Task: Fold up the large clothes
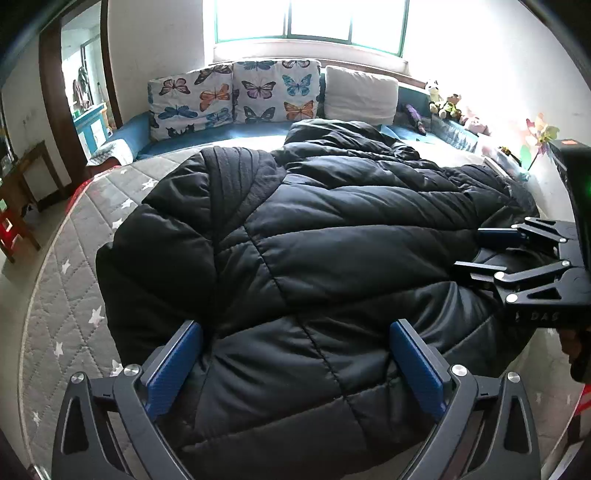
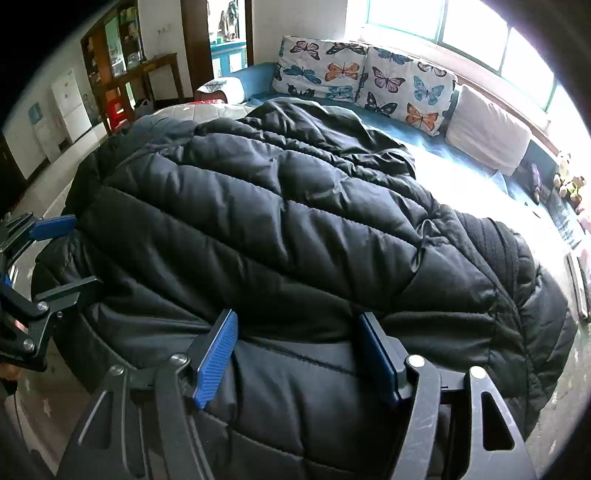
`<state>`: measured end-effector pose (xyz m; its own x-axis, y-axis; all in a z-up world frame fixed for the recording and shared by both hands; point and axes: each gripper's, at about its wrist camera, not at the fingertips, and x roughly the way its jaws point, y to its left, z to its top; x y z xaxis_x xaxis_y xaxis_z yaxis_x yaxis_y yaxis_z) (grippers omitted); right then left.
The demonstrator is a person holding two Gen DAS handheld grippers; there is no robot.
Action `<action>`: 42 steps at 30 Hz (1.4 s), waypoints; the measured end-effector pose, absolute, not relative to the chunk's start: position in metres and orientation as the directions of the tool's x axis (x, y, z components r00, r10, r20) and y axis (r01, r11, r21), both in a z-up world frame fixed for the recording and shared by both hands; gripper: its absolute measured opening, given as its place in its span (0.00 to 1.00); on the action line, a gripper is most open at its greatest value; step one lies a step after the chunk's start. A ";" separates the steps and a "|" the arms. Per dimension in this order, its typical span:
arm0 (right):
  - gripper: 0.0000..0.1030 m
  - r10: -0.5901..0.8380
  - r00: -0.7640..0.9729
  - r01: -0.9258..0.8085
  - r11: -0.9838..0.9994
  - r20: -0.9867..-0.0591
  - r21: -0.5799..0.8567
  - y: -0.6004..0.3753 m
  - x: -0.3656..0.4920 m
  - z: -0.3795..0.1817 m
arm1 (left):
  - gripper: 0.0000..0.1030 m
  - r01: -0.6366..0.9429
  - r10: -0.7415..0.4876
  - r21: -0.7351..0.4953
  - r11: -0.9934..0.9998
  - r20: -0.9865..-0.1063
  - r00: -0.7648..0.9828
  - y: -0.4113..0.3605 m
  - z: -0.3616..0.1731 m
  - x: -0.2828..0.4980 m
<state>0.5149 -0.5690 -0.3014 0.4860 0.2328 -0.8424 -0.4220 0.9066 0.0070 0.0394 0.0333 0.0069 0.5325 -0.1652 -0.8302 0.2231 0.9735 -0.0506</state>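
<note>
Jacket (image 1: 295, 236), black & puffy, lies spread across the quilted mattress (image 1: 74, 295) w/ butterfly pillows (image 1: 236, 92) behind. Left gripper (image 1: 295, 365) spread wide over the near hem, nothing pinched. Right gripper (image 2: 299, 354) also spread, pads straddling a padded fold.

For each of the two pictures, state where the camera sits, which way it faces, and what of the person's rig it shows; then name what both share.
Left wrist: on the left gripper, looking across the black puffer coat toward the window; the right gripper enters at right.
Right wrist: on the right gripper, facing likewise; the left gripper shows at left.
Shared: coat, butterfly cushions, white pillow.
</note>
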 end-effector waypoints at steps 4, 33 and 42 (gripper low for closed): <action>0.71 0.246 0.482 -0.407 0.913 -0.841 0.034 -0.571 0.521 -0.285 | 1.00 0.225 -0.193 -0.083 0.971 -0.827 0.528 0.039 0.006 0.040; 0.72 0.309 0.440 -0.398 0.909 -0.843 0.125 -0.526 0.613 -0.277 | 1.00 0.249 -0.271 -0.156 0.956 -0.796 0.541 0.047 0.004 0.037; 0.73 0.264 0.380 -0.403 0.910 -0.887 0.098 -0.511 0.621 -0.317 | 1.00 0.255 -0.277 -0.157 0.954 -0.785 0.554 0.049 0.000 0.033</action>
